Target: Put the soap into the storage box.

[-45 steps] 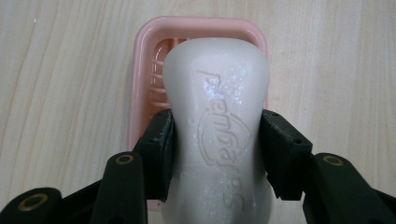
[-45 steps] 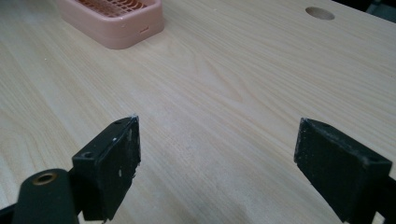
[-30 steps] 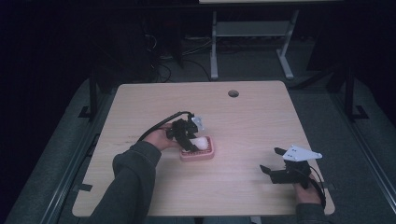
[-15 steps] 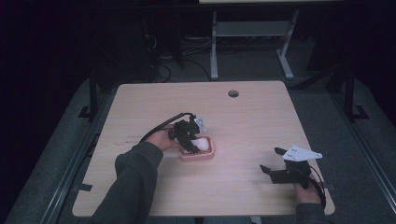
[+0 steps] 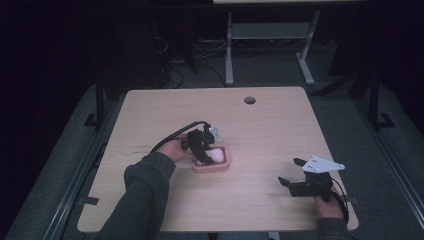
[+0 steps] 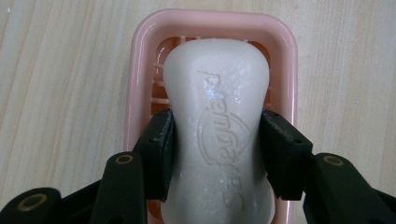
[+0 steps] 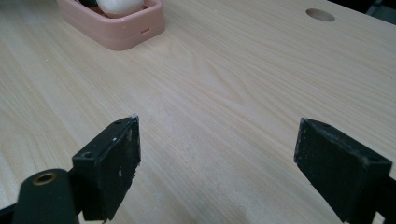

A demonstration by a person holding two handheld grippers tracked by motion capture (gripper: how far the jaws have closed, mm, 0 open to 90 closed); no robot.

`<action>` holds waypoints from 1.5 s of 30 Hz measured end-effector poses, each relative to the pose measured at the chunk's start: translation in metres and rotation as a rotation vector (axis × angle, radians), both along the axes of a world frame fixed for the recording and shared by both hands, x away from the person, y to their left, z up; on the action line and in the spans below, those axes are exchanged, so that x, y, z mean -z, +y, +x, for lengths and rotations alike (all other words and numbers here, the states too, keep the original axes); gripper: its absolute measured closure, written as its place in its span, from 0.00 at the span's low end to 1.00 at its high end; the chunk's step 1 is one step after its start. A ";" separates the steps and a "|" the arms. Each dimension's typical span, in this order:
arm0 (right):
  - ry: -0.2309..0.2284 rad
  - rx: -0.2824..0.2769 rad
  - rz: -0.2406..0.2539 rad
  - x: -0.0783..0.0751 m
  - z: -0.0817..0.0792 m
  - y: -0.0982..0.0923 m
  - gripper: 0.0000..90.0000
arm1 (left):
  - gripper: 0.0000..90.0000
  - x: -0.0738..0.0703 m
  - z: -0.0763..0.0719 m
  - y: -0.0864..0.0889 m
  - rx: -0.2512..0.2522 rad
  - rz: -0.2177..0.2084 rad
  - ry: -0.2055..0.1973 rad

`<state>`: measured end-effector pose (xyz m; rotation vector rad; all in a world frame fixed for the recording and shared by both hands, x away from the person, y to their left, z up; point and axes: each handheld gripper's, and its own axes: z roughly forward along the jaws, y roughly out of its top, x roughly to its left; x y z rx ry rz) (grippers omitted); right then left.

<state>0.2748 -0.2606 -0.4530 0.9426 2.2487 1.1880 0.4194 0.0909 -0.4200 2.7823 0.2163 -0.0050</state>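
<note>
Gripping done: soap bar [image 6: 217, 135] clamped by left gripper [image 6: 217, 154] inside pink dish [image 6: 140, 70]; lift or release outstanding; right gripper [image 7: 217, 163] held apart, idle.

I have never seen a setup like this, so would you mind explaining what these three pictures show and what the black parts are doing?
There is no robot here: a person at a wooden table holds a hand-operated tool with two black jaws in each hand. The high view looks down from above the person's side. The other two pictures come from small cameras riding on each tool, looking along its jaws.

On the table sits a pink soap dish with a white bar of soap in it. The left gripper has its jaws pressed against both sides of the soap, so it grips the bar over the dish. The right gripper rests apart near the table's right edge, jaws wide open with nothing between them. A round hole sits near the far edge.
</note>
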 end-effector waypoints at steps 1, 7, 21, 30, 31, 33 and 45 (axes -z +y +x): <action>0.000 0.000 0.000 0.000 0.000 0.000 0.15 | 0.54 0.000 0.000 0.000 0.000 0.000 0.000; -0.003 -0.002 0.003 0.000 0.000 0.000 0.15 | 0.54 -0.001 -0.001 0.000 -0.002 0.003 -0.006; -0.005 -0.006 -0.002 0.000 0.000 0.001 0.15 | 0.52 -0.013 -0.005 0.005 -0.014 -0.036 -0.028; -0.007 -0.004 -0.003 -0.001 0.000 0.001 0.15 | 0.49 -0.020 -0.008 0.009 -0.017 -0.044 -0.043; -0.007 -0.003 -0.003 -0.001 0.000 0.001 0.15 | 0.48 -0.021 -0.009 0.010 -0.021 -0.042 -0.046; -0.007 -0.003 -0.003 -0.001 0.000 0.001 0.15 | 0.48 -0.022 -0.010 0.012 -0.023 -0.045 -0.045; 0.003 0.002 -0.005 0.000 -0.001 0.002 0.15 | 0.44 -0.027 -0.018 0.029 -0.055 -0.069 -0.045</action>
